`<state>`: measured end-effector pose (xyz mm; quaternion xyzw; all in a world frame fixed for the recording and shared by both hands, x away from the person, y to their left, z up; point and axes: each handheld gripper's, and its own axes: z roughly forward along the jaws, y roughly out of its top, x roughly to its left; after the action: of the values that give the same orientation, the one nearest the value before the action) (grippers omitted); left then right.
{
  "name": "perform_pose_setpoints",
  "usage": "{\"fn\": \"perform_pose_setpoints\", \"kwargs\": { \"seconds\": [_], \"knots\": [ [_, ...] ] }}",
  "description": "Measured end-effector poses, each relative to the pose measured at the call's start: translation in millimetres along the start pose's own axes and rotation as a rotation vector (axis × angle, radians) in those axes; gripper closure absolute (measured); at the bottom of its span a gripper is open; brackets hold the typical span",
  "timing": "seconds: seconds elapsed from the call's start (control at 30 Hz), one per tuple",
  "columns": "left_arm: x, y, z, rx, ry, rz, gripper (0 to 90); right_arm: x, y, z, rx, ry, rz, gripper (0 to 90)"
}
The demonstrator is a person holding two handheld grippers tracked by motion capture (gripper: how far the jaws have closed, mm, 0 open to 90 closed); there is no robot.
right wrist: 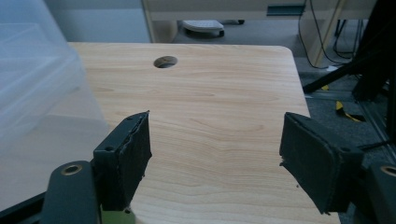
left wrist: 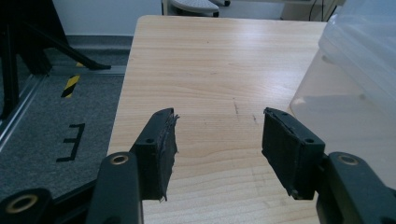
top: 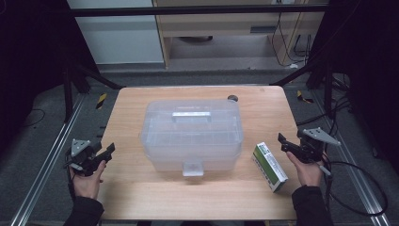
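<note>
Your left gripper (top: 109, 149) and right gripper (top: 282, 141) rest at the near table edges, jaws apart and empty. Between them, at the centre of the light wooden table (top: 141, 197), stands the translucent plastic storage box with handle and front latch (top: 192, 134), lid closed. A green-and-white carton (top: 269, 166) lies beside its right end. Judged step: approach. Next, likely bring a gripper to the latch (top: 193, 169).
</note>
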<state>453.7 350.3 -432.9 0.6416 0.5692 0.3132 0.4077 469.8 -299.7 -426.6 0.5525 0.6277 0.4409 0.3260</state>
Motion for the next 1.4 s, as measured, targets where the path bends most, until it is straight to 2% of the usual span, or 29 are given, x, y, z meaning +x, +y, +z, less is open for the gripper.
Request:
{"fn": "perform_pose_setpoints", "kwargs": {
  "seconds": [0.13,0.2,0.3,0.4,0.5,0.57,0.63,0.67,0.8,1.03,1.23,1.4],
  "knots": [
    [-4.2,5.9,-1.9,0.017,-0.033,0.015,42.2,5.0,3.6,-4.9,0.001,0.021,-0.025,24.8],
    [-7.8,11.0,-4.0,0.021,-0.072,0.035,41.3,8.4,7.5,-9.5,-0.001,0.046,-0.035,24.8],
    [-9.8,15.8,-6.0,0.016,-0.093,0.050,41.2,10.7,10.3,-11.4,0.005,0.064,-0.040,24.8],
    [-12.6,22.9,-10.3,0.008,-0.110,0.078,40.4,18.5,17.3,-15.3,0.005,0.096,-0.066,24.7],
    [-14.0,27.0,-15.8,-0.009,-0.125,0.072,40.4,23.0,19.6,-16.3,0.008,0.120,-0.075,24.7],
    [-14.9,29.7,-18.4,-0.013,-0.138,0.073,40.1,28.7,21.2,-15.4,0.015,0.137,-0.098,24.2],
    [-17.0,32.3,-20.3,-0.018,-0.145,0.080,40.0,30.2,21.5,-14.9,0.015,0.140,-0.108,24.1],
    [-20.3,35.0,-21.3,-0.018,-0.160,0.096,39.9,32.4,21.8,-13.9,0.020,0.151,-0.117,23.9],
    [-24.5,40.4,-23.3,-0.020,-0.166,0.125,39.6,34.2,22.5,-13.8,0.034,0.162,-0.132,23.2],
    [-25.8,60.2,-25.4,-0.041,-0.197,0.158,41.4,32.8,26.4,-15.2,0.044,0.164,-0.149,22.7],
    [-35.9,83.2,-23.5,-0.039,-0.227,0.221,42.9,33.8,28.8,-11.5,0.050,0.174,-0.154,22.6],
    [-50.9,101.6,-23.3,-0.034,-0.256,0.296,43.8,36.2,27.9,-8.7,0.062,0.177,-0.176,22.4]
  ]
}}
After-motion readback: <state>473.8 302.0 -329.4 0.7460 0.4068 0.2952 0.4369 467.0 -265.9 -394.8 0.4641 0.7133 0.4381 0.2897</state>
